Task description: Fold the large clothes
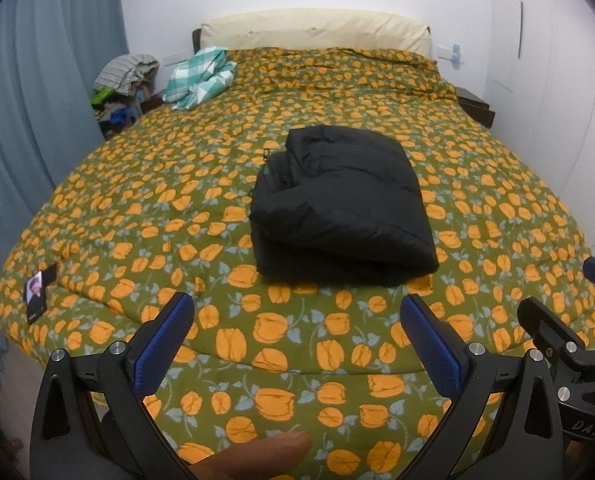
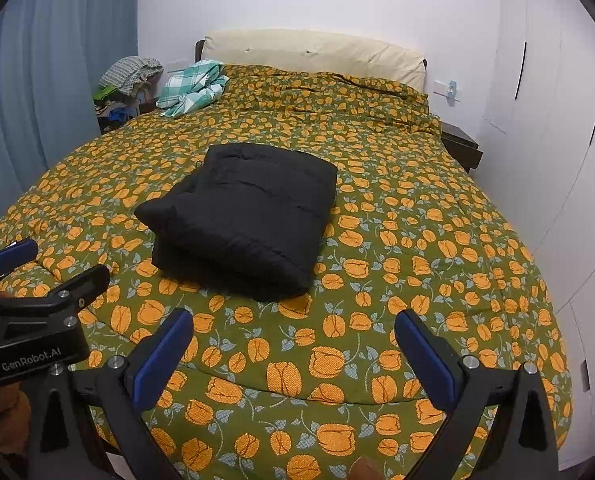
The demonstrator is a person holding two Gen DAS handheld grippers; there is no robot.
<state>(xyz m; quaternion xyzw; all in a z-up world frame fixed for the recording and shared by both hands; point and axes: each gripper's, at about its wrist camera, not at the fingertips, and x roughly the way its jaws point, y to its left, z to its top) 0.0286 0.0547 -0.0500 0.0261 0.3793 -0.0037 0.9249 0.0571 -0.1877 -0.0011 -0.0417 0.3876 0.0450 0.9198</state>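
Black jacket (image 1: 337, 204) lay folded mid-bed (image 2: 437, 240), dead ahead of your jaws, long axis running away toward upper frame. Your left gripper (image 1: 297, 344) and right gripper (image 2: 293, 356) hung released, empty, about equally near.

A green quilt (image 1: 169, 184) with orange flowers covers the bed — a checked cloth (image 1: 199, 76) lies near the cream headboard (image 1: 313, 32), a card (image 1: 35, 292) at 1 corner.
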